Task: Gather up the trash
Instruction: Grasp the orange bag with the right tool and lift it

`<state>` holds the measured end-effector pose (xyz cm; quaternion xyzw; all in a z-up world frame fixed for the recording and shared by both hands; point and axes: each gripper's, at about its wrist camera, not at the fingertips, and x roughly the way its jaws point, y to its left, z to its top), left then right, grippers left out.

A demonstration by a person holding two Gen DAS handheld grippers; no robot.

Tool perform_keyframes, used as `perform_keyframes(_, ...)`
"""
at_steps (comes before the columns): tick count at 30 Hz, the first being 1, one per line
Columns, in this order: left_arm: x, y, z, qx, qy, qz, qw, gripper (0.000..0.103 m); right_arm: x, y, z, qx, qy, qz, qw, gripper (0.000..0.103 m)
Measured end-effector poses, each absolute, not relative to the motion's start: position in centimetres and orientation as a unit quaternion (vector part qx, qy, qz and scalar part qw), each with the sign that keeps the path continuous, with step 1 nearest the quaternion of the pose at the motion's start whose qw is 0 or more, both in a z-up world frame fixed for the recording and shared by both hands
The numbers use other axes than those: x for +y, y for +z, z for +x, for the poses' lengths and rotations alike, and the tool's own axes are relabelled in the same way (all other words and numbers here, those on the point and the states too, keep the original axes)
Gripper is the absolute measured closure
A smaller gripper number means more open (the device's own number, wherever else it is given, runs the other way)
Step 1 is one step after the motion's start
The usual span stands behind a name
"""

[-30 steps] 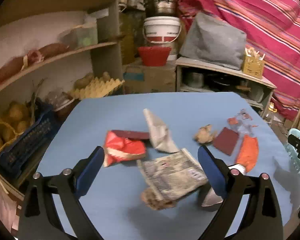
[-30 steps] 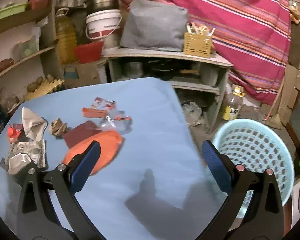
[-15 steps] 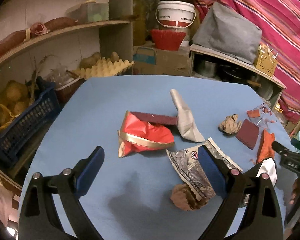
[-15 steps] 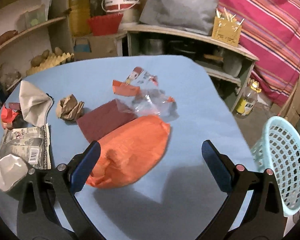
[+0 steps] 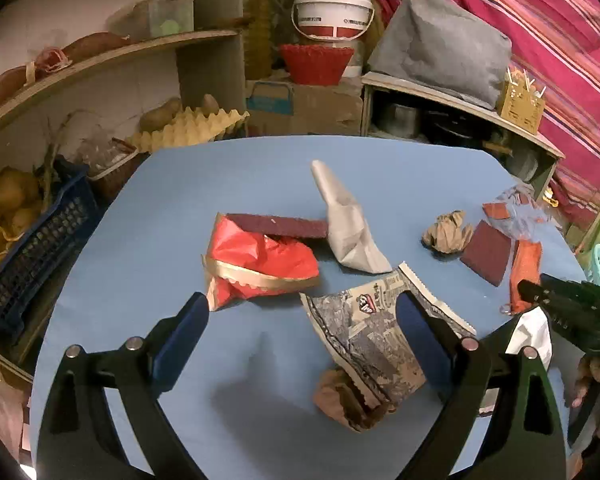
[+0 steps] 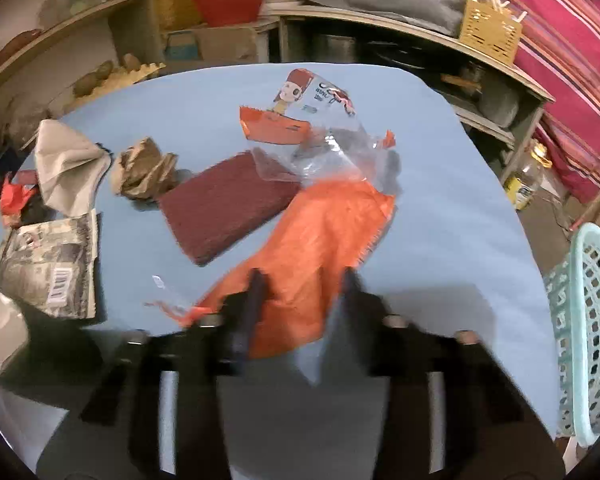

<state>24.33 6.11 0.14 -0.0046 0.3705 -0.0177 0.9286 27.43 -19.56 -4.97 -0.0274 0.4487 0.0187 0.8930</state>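
On the blue table [image 6: 440,184] the trash lay spread toward the left and middle, while the right edge and near right corner stayed bare. The right gripper [image 6: 302,280] was blurred, its jaws narrowed around the near end of the orange bag [image 6: 324,232]; whether they had clamped it I could not tell. Just behind the bag sat a maroon pad [image 6: 224,208] and a clear wrapper [image 6: 324,136], with a brown paper wad [image 6: 144,168] to the left. Off the table's right edge stood the teal basket [image 6: 588,320], with open floor between.

The left gripper [image 5: 300,320] was spread wide above the near left part of the table, holding nothing. Between its fingers lay open blue surface; a printed packet [image 5: 364,328] lay partly behind the right finger and a red wrapper [image 5: 260,260] just beyond the left. A grey cloth [image 5: 348,224] stood near the middle, and the far edge was bare.
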Motion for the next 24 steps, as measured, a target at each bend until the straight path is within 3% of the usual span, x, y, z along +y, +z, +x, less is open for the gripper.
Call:
perform_keyframes(4, 5.9, -0.1, 24.5, 0.378, -0.030, -0.010, 0.925, 0.011, -19.9, -4.9, 27.2, 0.447, 0.026, -0.023, 0.894, 0.089)
perform_keyframes(11, 5.1, -0.9, 25.3, 0.402, -0.058, -0.035, 0.913, 0.013, -22.0, -4.3, 26.7, 0.443, 0.018, -0.013, 0.896, 0.093)
perform_keyframes(13, 4.5, -1.1, 25.6, 0.409, -0.065, -0.029, 0.910, 0.021, -22.4, -4.1, 26.4, 0.439, 0.016, -0.011, 0.898, 0.093)
perform_keyframes(15, 4.1, -1.5, 25.9, 0.419, -0.072, -0.023, 0.905, 0.040, -22.8, -3.9, 26.2, 0.436, 0.016, -0.010, 0.900, 0.093)
perform_keyframes(18, 3.6, -2.0, 26.4, 0.435, -0.078, -0.024, 0.896, 0.056, -23.2, -3.5, 25.8, 0.429, 0.017, -0.006, 0.903, 0.093)
perform_keyframes(22, 3.6, -2.1, 26.6, 0.437, -0.084, -0.030, 0.895, 0.070, -23.5, -3.2, 25.5, 0.424, 0.020, -0.006, 0.905, 0.093)
perform_keyframes(24, 3.7, -2.1, 26.7, 0.436, -0.085, -0.029, 0.896, 0.085, -23.6, -3.1, 25.3, 0.421, 0.020, -0.006, 0.907, 0.093)
